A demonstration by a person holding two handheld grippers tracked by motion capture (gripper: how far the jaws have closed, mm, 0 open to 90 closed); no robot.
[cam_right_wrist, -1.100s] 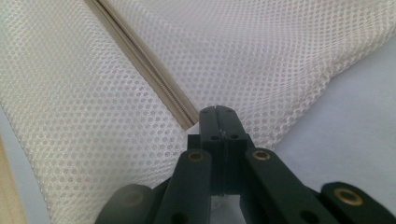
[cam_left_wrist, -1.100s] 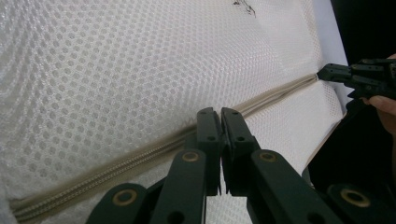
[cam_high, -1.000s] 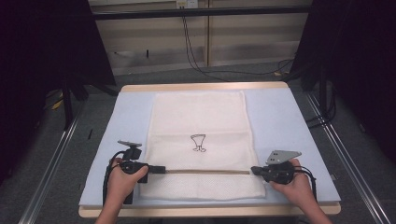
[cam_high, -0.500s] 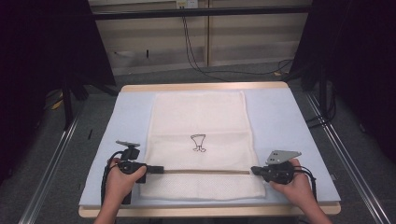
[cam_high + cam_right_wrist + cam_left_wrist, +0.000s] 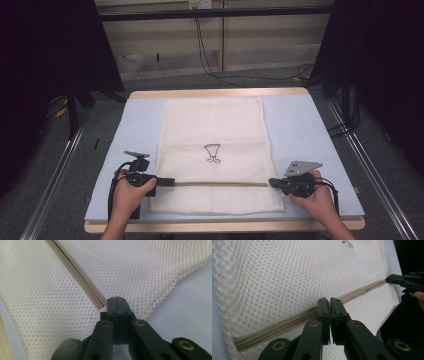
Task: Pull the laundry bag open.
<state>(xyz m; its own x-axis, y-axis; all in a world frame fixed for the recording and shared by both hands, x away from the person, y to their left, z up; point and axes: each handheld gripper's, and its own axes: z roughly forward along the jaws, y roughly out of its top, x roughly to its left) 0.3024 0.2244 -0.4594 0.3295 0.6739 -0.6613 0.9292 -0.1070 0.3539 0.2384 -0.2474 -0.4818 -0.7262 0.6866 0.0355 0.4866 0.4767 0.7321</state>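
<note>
Left gripper (image 5: 167,182) clamped on zipper (image 5: 220,183), right gripper (image 5: 274,183) clamped on mesh bag (image 5: 212,130) edge. Risk: uneven pull, zipper jams.

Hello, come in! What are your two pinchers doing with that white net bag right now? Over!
Left gripper shut on zipper. Right gripper shut at mesh bag edge, zipper's end. Nothing in the way.
</note>
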